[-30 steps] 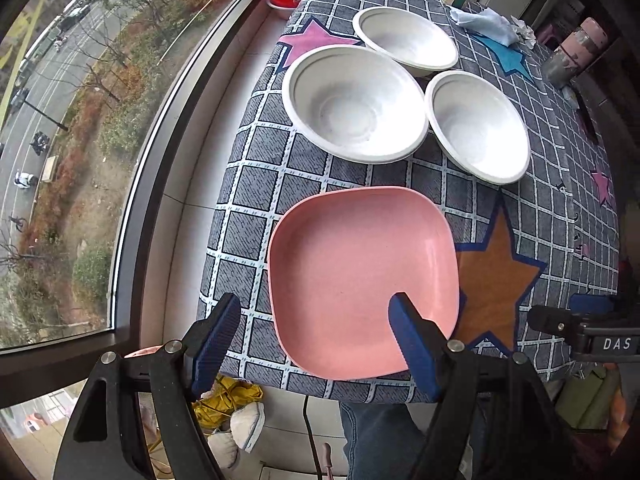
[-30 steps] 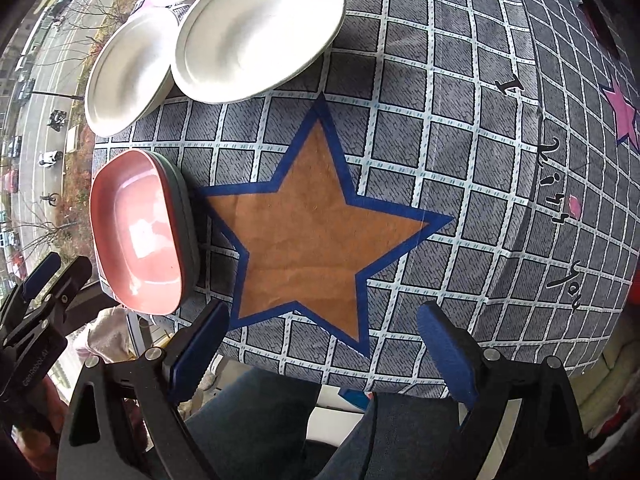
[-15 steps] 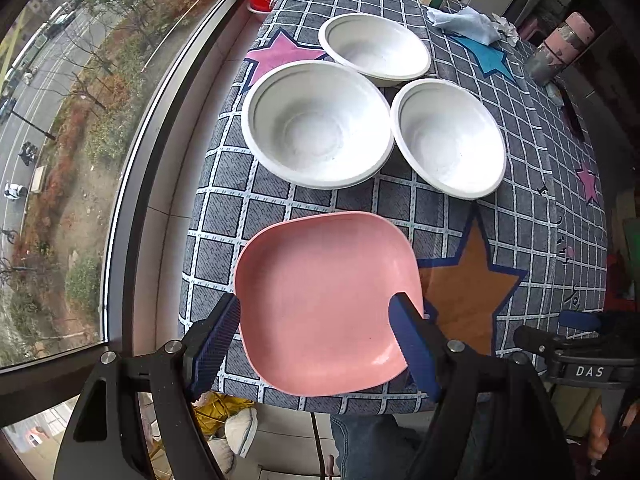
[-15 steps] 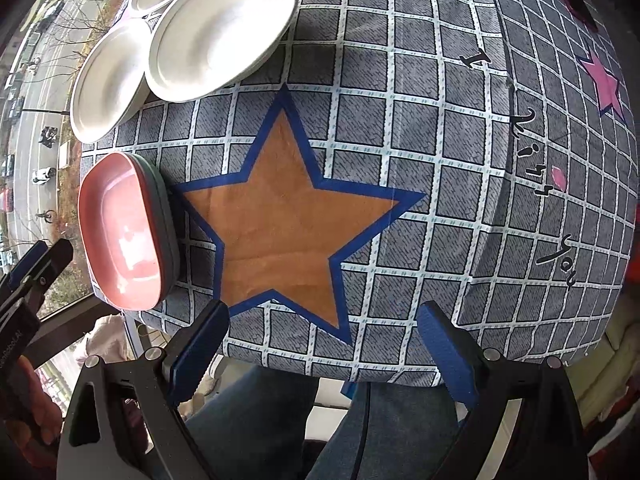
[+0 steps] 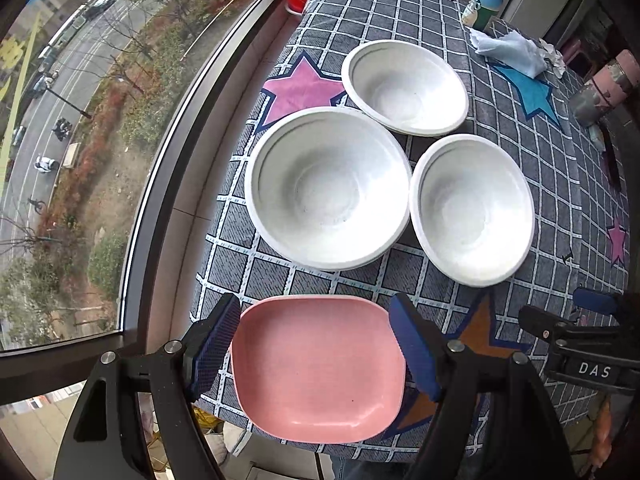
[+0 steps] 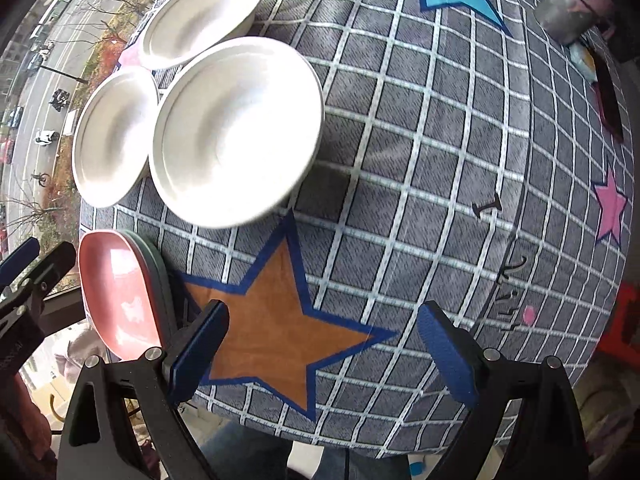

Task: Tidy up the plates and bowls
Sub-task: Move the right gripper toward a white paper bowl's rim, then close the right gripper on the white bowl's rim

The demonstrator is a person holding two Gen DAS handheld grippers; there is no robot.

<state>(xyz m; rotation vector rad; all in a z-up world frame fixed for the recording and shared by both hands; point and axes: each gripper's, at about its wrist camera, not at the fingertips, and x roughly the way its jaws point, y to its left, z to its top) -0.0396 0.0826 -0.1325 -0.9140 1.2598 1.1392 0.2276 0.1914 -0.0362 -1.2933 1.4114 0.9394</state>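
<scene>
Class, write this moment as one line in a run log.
left gripper: open, astride pink plate | right gripper: open, empty, over orange star | white bowls: three, unstacked

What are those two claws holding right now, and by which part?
Nothing is held. The left claw is open, straddling the pink plate without visibly clamping it. The right claw is open above the orange star.

Three white bowls (image 6: 236, 128) beside pink plate (image 6: 116, 296)
</scene>
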